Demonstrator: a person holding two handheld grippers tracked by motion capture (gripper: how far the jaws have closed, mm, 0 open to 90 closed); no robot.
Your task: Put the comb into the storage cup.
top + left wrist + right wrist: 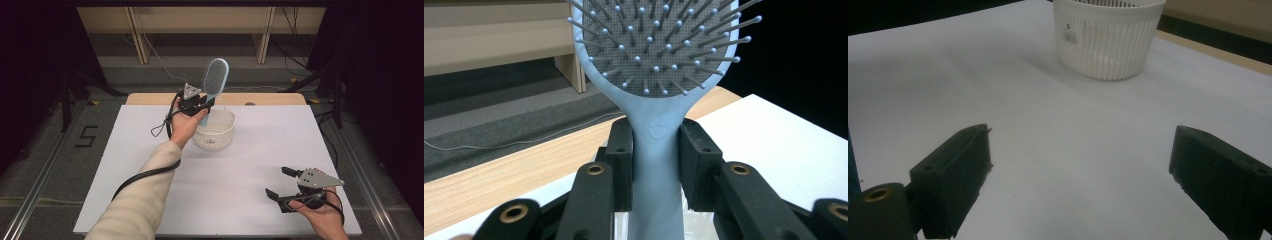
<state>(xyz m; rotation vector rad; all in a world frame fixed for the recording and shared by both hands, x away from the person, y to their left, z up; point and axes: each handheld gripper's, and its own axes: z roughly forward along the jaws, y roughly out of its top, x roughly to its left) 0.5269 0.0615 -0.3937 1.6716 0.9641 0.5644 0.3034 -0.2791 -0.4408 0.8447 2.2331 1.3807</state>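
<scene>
A light blue hairbrush (215,79) stands upright with its bristled head at the top, and my left gripper (202,105) is shut on its handle just above the white ribbed basket (220,136). In the left gripper view the two black pads clamp the brush handle (655,150) from both sides, with the bristles facing the camera. My right gripper (279,183) rests low on the white table near the front right corner, with its jaws wide apart and nothing between them. In the right gripper view the fingers (955,170) frame bare table, and the basket (1108,37) stands farther off.
The white table top (240,170) covers a wooden table whose bare far edge (270,98) lies behind the basket. Cables trail from both grippers. Wooden furniture legs and dark stands are on the floor beyond the table.
</scene>
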